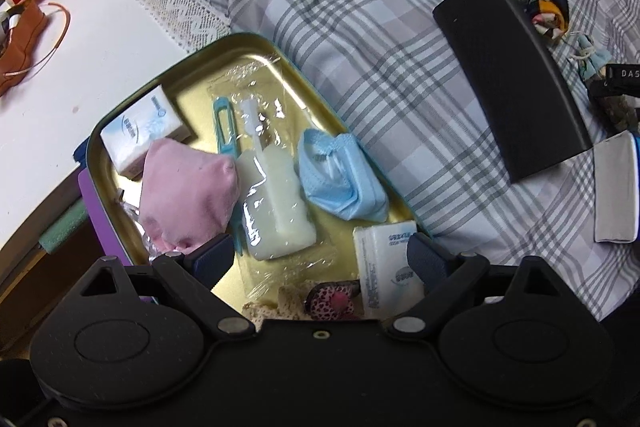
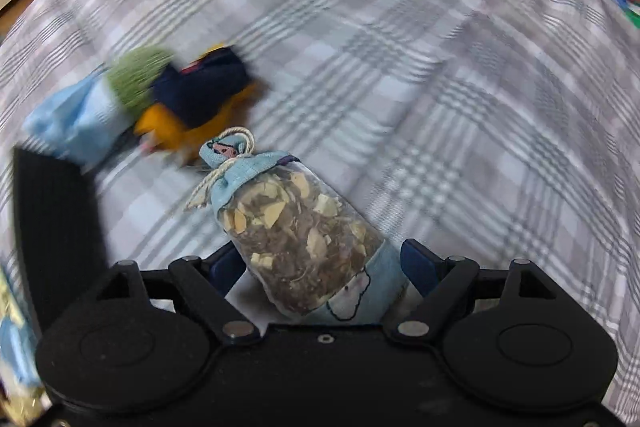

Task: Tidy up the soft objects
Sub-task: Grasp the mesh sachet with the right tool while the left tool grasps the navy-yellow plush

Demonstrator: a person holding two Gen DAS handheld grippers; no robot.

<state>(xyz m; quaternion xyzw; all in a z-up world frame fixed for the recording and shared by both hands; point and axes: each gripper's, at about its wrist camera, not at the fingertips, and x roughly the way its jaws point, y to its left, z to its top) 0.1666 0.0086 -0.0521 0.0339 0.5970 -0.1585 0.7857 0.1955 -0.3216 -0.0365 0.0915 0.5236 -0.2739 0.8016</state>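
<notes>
left claw point(image 1: 316, 259): open, empty, over gold tin point(image 1: 256, 45), likely waiting
right claw point(image 2: 320, 263): open around herb sachet point(image 2: 304, 239) on plaid bedding point(image 2: 440, 107), pads not touching
tin: collects soft items

Blue drawstring sachet point(image 2: 304, 239) of dried bits, lying tilted on plaid, perhaps between claw fingers
</notes>
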